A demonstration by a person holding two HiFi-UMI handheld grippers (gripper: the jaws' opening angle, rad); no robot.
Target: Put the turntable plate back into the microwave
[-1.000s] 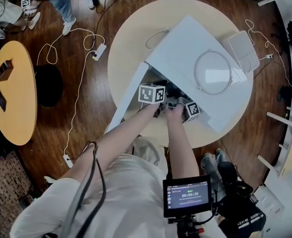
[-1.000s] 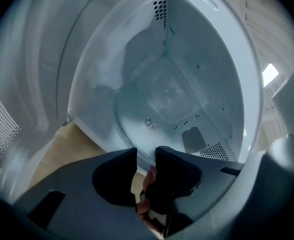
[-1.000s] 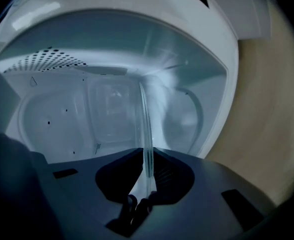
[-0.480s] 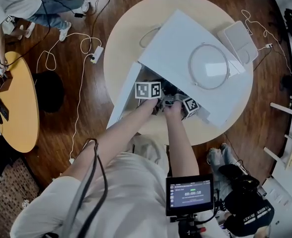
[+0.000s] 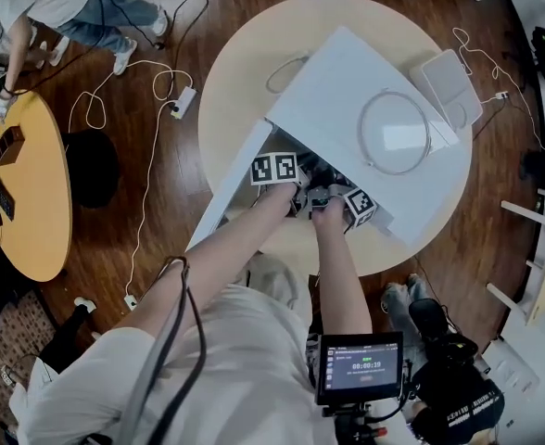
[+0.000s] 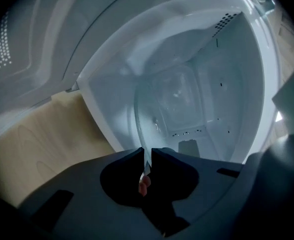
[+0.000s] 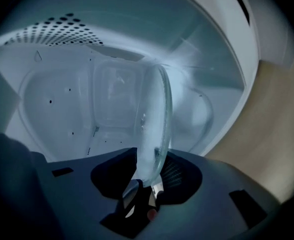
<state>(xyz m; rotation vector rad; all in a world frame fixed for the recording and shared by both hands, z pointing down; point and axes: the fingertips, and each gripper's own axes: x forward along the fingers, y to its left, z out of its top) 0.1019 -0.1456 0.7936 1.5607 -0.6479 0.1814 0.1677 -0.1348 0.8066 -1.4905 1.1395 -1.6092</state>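
The white microwave (image 5: 365, 91) lies on the round table with its door (image 5: 235, 188) swung open toward me. Both grippers reach into its mouth. The clear glass turntable plate (image 6: 167, 104) stands on edge in front of the cavity. My left gripper (image 6: 147, 156) has just been closing and pinches the plate's thin rim. In the right gripper view the plate (image 7: 154, 119) rises from between the jaws of my right gripper (image 7: 149, 166), which have just been opening; the rim still sits in the gap. From the head view, only the marker cubes (image 5: 274, 168) show.
A thin ring (image 5: 395, 133) lies on the microwave's top. A white flat device (image 5: 449, 89) sits at the table's far right. A power strip (image 5: 183, 97) and cables trail over the wood floor. A yellow table (image 5: 27, 184) and a person stand far left.
Both hands stay at the microwave's mouth. The left marker cube has rolled slightly. The person at the far left has moved toward the yellow table.
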